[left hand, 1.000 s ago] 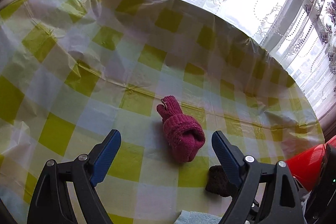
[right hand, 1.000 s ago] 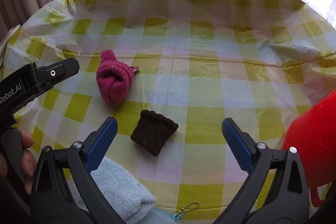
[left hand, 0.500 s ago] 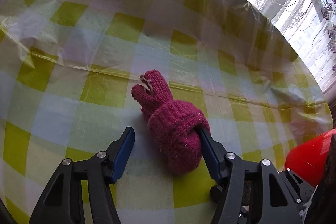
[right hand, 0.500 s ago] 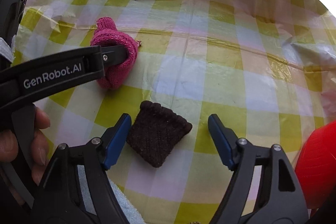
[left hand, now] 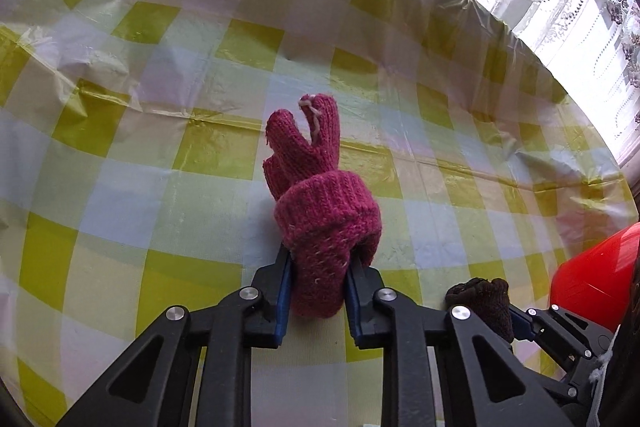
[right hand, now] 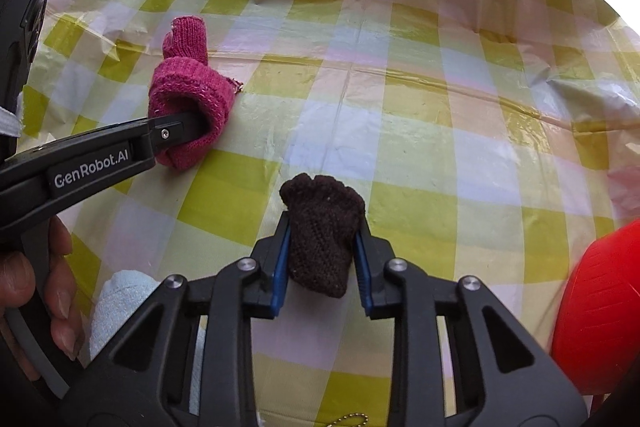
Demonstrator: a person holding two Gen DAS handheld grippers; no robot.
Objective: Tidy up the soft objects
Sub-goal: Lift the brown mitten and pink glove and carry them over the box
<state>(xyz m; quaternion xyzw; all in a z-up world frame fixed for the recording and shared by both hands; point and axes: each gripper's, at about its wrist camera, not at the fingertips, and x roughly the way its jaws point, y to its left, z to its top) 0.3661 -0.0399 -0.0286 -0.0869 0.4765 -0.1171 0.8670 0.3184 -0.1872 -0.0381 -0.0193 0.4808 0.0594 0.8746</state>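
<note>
Our left fingers are closing on the pink glove, our right fingers closing on the brown glove; each lies on the worktop, long axis running straight out ahead, pink to the left.

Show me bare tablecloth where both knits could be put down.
Free: the checked tablecloth beyond the brown knit piece, running right toward the red container; also left of the pink glove. Crowded: the near edge, around the light blue towel and both tongs.
</note>
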